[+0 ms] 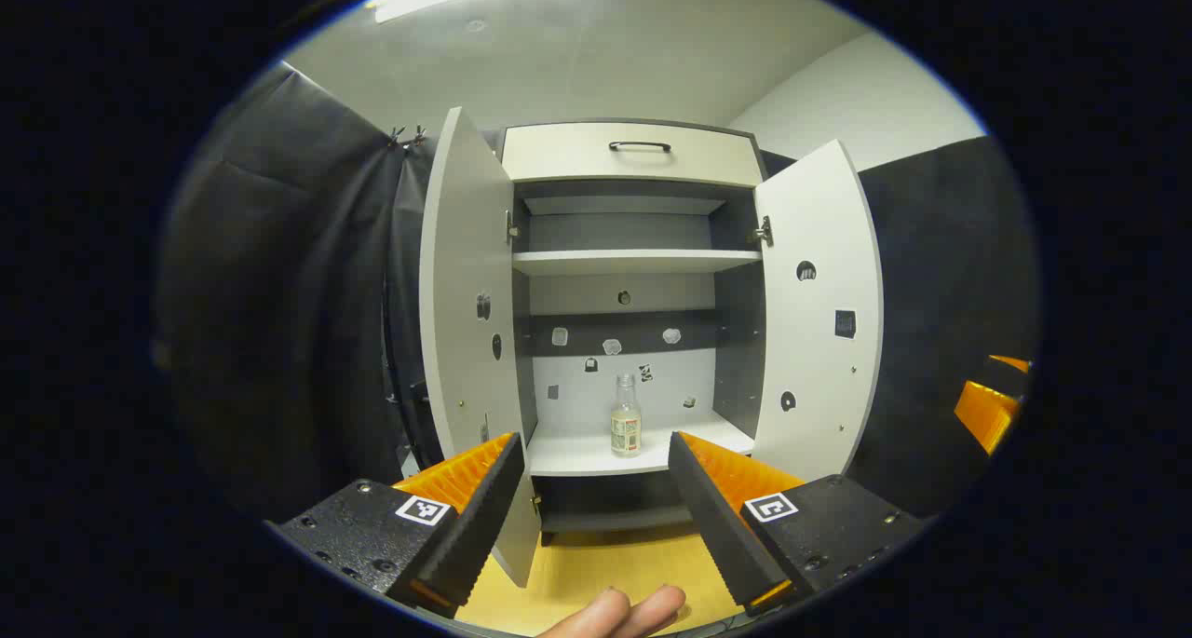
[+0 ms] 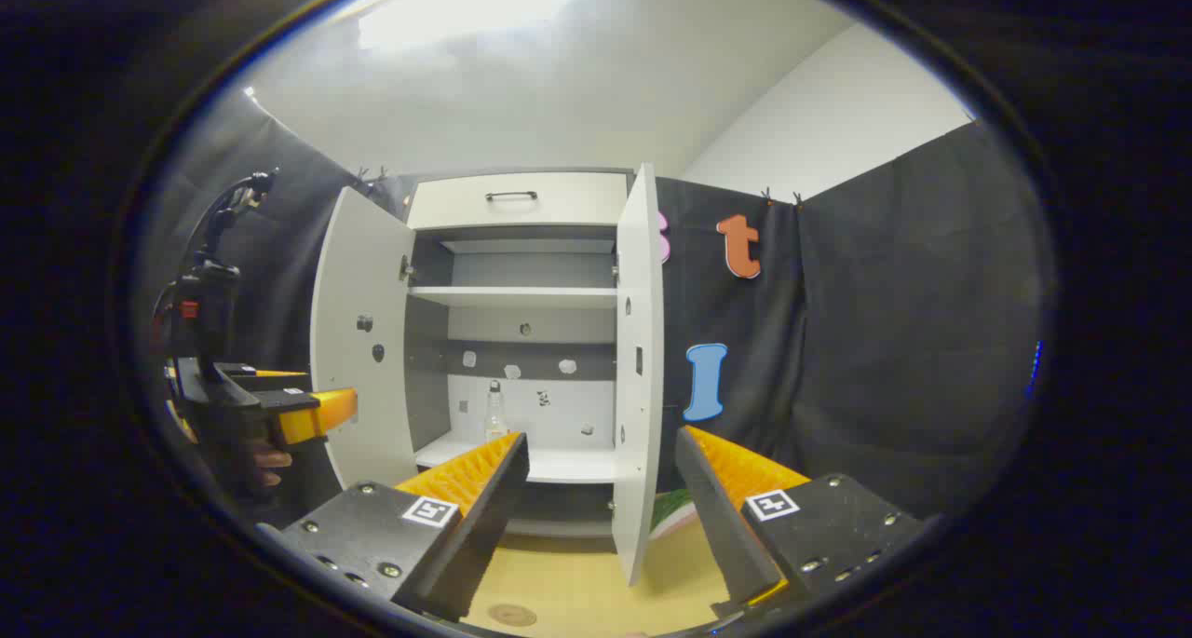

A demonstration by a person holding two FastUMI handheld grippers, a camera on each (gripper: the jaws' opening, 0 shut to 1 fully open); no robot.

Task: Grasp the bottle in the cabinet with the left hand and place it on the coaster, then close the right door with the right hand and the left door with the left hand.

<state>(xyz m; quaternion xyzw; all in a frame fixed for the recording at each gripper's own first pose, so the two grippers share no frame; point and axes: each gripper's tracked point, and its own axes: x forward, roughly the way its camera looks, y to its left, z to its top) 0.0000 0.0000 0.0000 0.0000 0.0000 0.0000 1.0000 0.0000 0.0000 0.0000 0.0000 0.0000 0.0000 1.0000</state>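
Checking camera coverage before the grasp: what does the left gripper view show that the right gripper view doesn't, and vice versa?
Left gripper view alone: fingertips of a hand at the bottom edge, and the bottle's label, seen head-on.

Right gripper view alone: the coaster on the table, a green item behind the right door, and the left gripper off to the side.

Both: the open cabinet, the bottle upright on its lower shelf, both doors swung open, each gripper's own fingers spread.
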